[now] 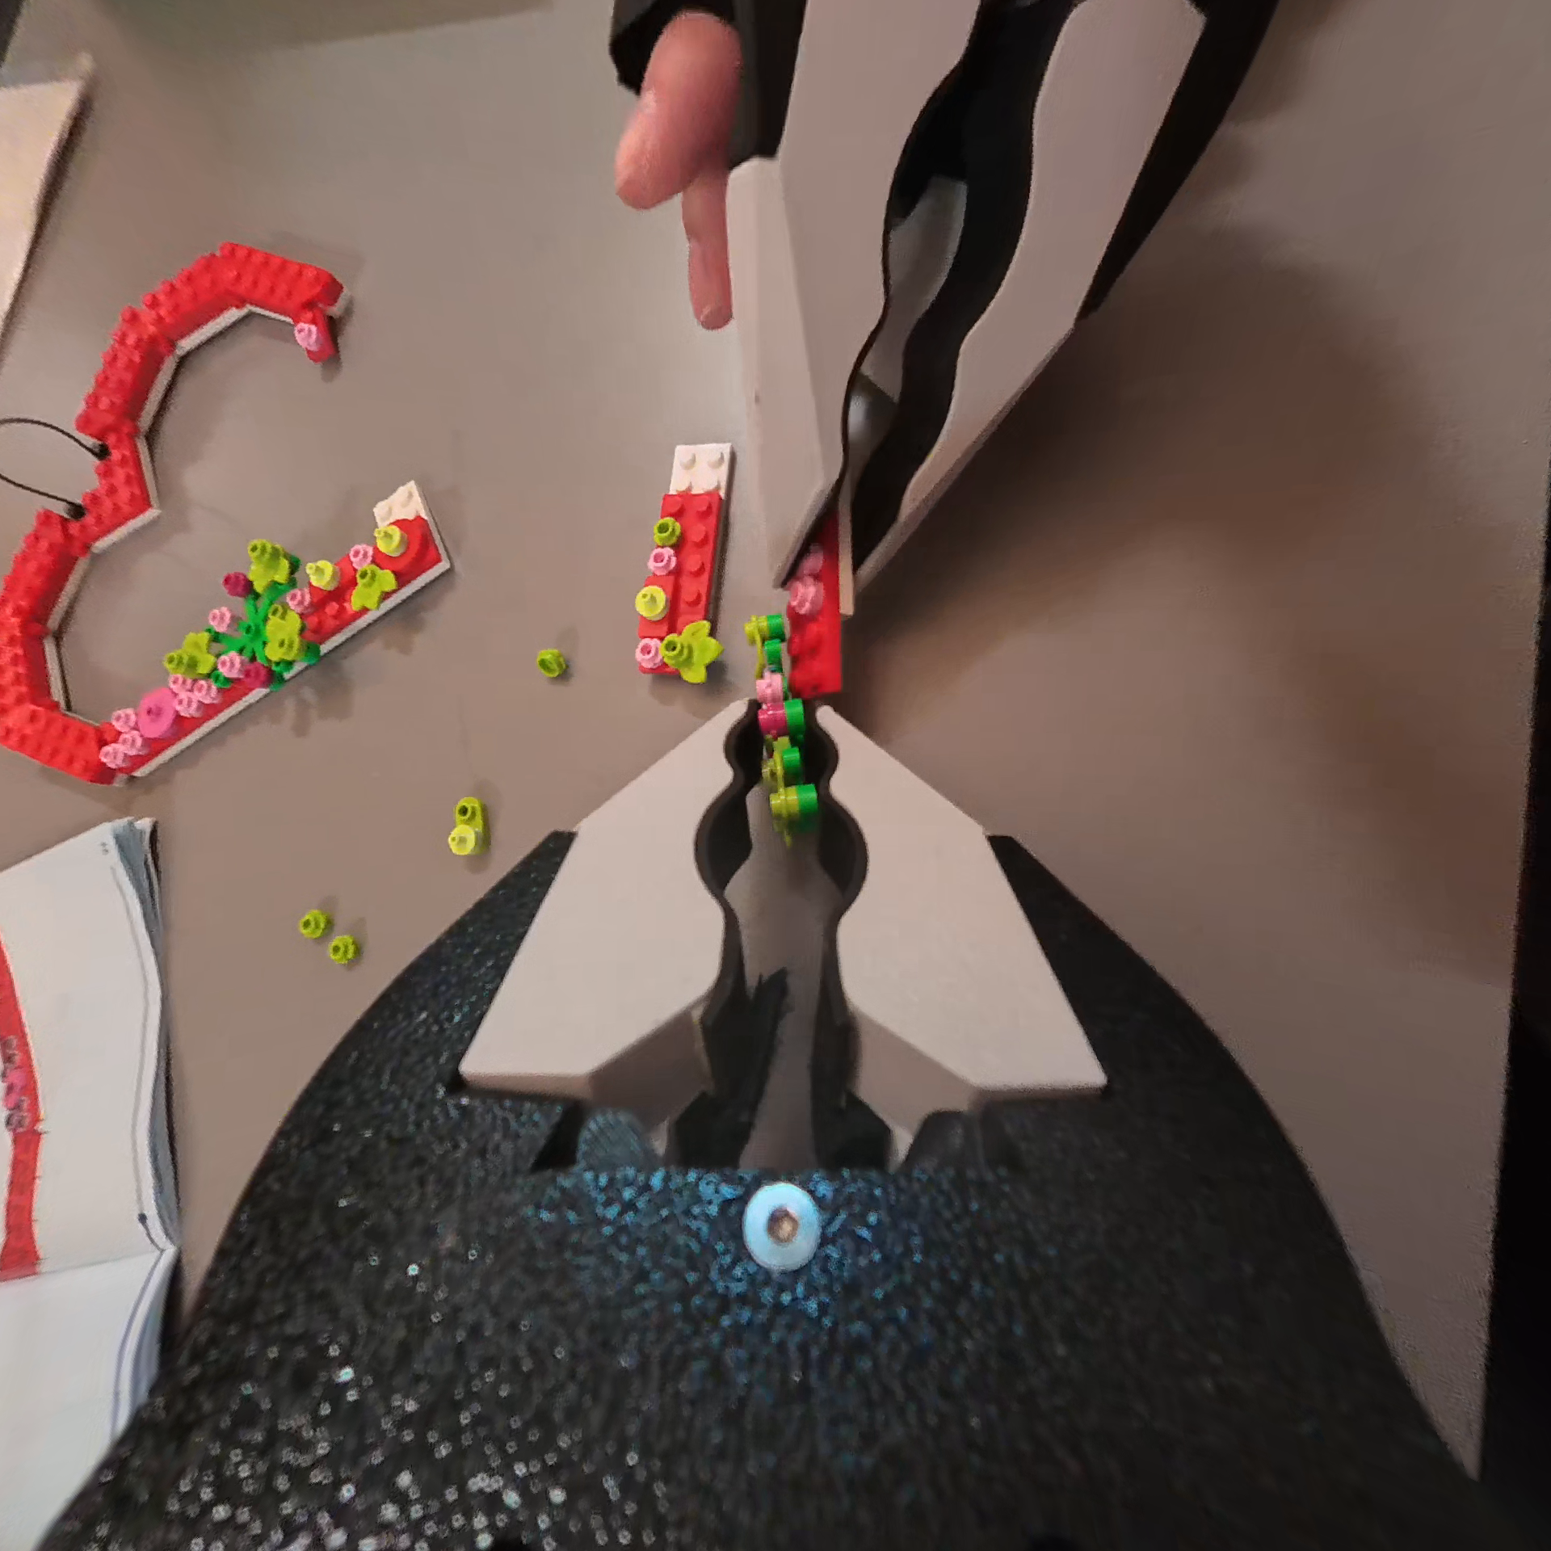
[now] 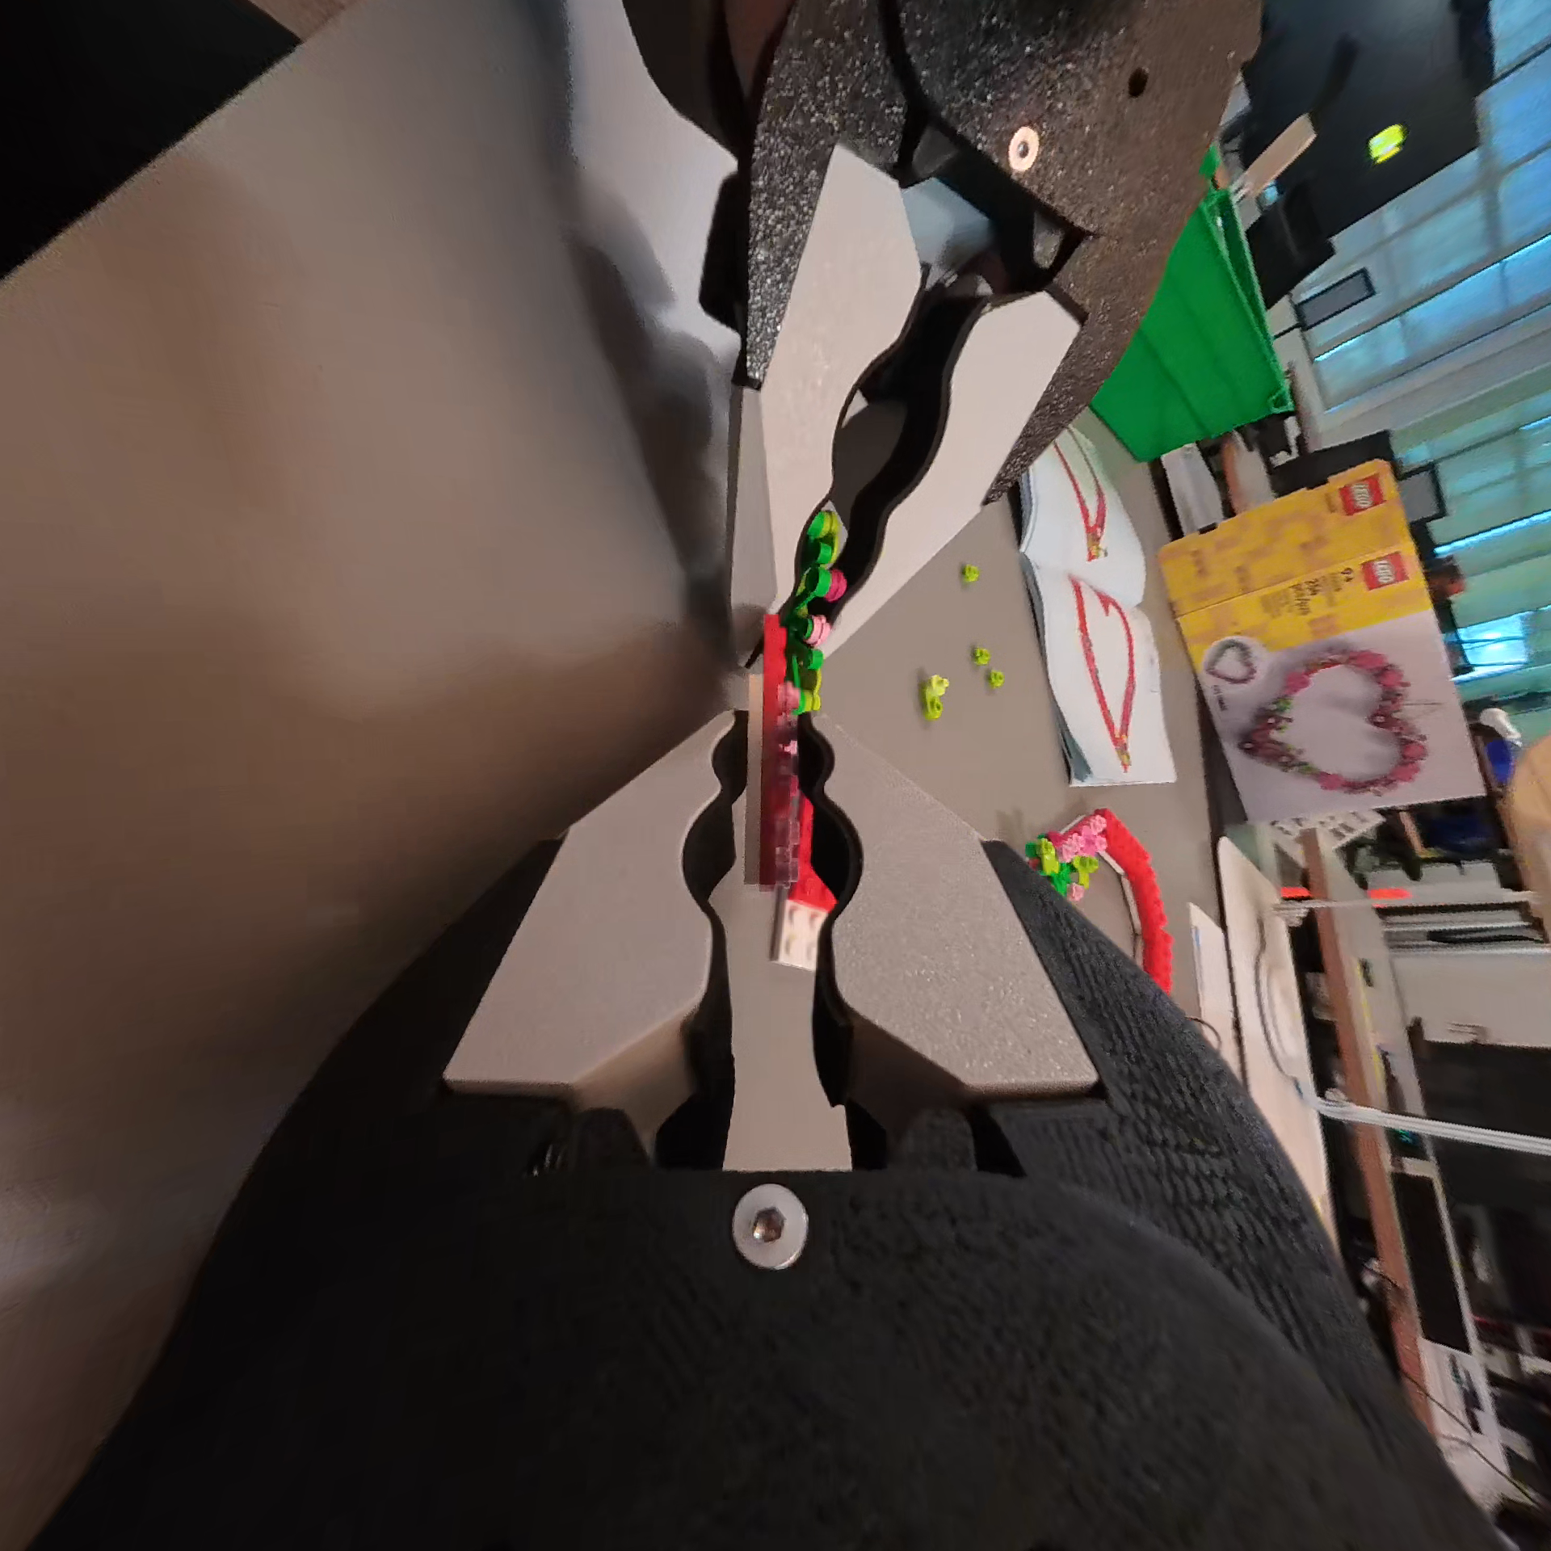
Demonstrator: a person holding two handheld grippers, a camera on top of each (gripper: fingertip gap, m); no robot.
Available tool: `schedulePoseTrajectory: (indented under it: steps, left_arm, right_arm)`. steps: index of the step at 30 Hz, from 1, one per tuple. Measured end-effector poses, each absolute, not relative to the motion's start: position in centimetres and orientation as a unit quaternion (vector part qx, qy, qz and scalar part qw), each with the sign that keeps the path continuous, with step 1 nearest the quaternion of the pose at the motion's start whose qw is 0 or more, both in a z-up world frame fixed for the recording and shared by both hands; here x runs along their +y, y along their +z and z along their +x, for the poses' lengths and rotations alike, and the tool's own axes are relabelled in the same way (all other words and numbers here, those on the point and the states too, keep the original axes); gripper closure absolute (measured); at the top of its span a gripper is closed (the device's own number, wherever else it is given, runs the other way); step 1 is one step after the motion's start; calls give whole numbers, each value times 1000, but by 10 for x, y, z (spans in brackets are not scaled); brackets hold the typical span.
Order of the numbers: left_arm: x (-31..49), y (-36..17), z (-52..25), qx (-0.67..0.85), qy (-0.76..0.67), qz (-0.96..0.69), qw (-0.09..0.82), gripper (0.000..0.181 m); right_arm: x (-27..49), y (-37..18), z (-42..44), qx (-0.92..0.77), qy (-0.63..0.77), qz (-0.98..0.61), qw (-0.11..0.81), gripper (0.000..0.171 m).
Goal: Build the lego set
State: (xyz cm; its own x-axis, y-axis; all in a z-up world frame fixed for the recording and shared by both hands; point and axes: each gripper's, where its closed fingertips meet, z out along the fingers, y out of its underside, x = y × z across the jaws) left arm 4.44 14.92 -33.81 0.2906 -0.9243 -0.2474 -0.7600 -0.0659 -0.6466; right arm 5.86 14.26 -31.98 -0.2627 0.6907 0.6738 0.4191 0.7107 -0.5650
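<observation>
Both claws meet above the table, each pinching one end of the flowered piece.

My left claw point(image 1: 783, 713) clamps a green stem of lime and pink flowers point(image 1: 785, 759); my right claw point(image 2: 776, 722) grips the red plate strip point(image 2: 776, 806) edge-on, tips nearly touching. On the grey table point(image 1: 1175, 671) lie the red heart frame point(image 1: 101, 503), another flowered red strip point(image 1: 684, 587), loose lime studs point(image 1: 468, 827) and the open booklet point(image 1: 75, 1049).

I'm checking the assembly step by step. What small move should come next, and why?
Probably press the flower cluster in the left gripper onto the red plate held by the right gripper: both are gripped and the two pieces already meet edge to edge.
</observation>
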Motion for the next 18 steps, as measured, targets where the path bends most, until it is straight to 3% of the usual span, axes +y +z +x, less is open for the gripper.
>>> schedulePoseTrajectory:
  steps: [18]
  left_arm:
    - [151, -342, 45, 624, -61, -686, 369, 174]
  right_arm:
    - [140, -325, 60, -795, 130, -338, 487, 161]
